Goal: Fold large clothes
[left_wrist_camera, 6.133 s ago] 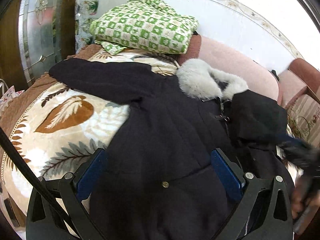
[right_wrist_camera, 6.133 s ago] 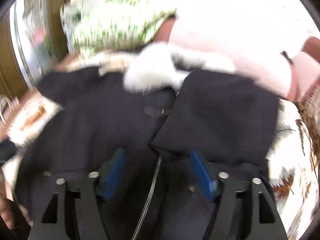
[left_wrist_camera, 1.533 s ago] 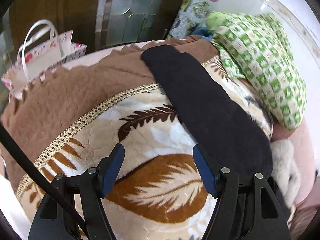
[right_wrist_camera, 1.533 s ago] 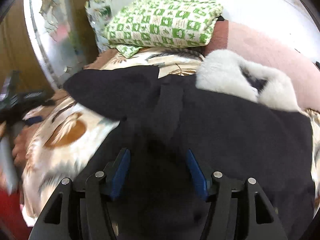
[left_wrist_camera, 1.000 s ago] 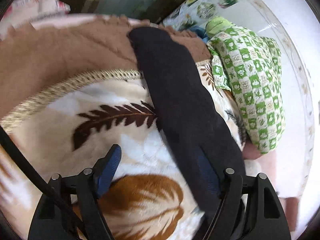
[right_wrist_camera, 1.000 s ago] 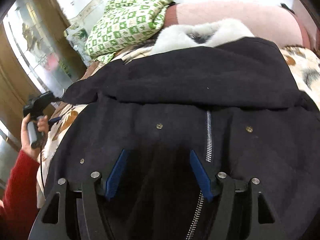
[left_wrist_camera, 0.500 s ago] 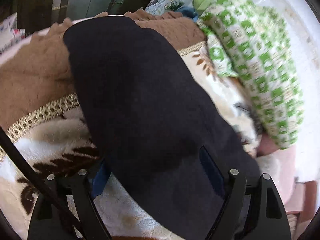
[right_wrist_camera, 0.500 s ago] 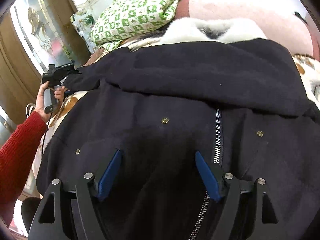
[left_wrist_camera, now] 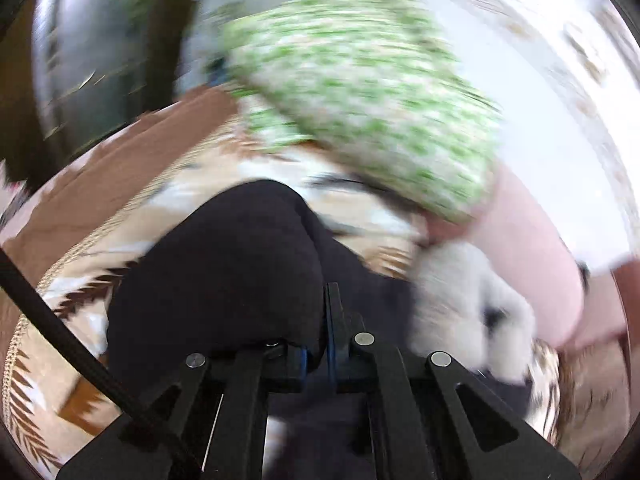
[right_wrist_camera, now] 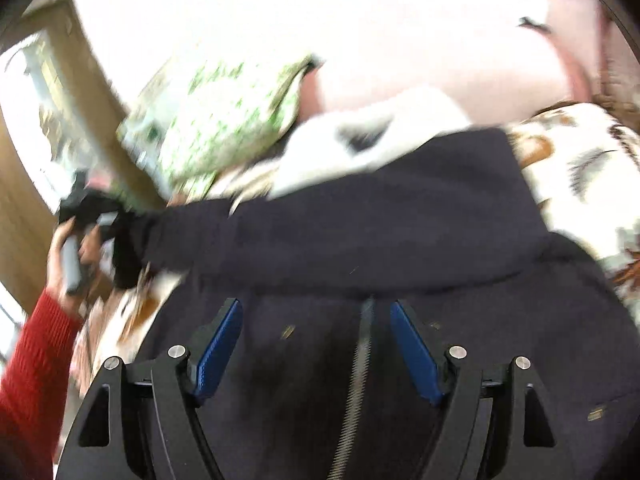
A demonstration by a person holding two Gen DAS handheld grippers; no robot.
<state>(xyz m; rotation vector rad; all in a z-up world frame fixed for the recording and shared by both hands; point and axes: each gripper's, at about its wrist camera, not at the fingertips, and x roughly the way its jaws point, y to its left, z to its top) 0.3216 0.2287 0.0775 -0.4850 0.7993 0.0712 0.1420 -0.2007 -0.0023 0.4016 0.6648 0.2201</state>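
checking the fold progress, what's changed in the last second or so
The left gripper has shut on the coat's dark sleeve and lifted its end off the leaf blanket. The right gripper stays open over the coat front; the green pillow is unmoved.

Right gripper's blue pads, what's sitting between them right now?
In the right wrist view, the open right gripper has only the dark coat's front lying below the gap, with its zipper running beside the right-hand pad.

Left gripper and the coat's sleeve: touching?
Touching. The left wrist view shows the left gripper shut on the dark sleeve, cloth pinched between its pads.
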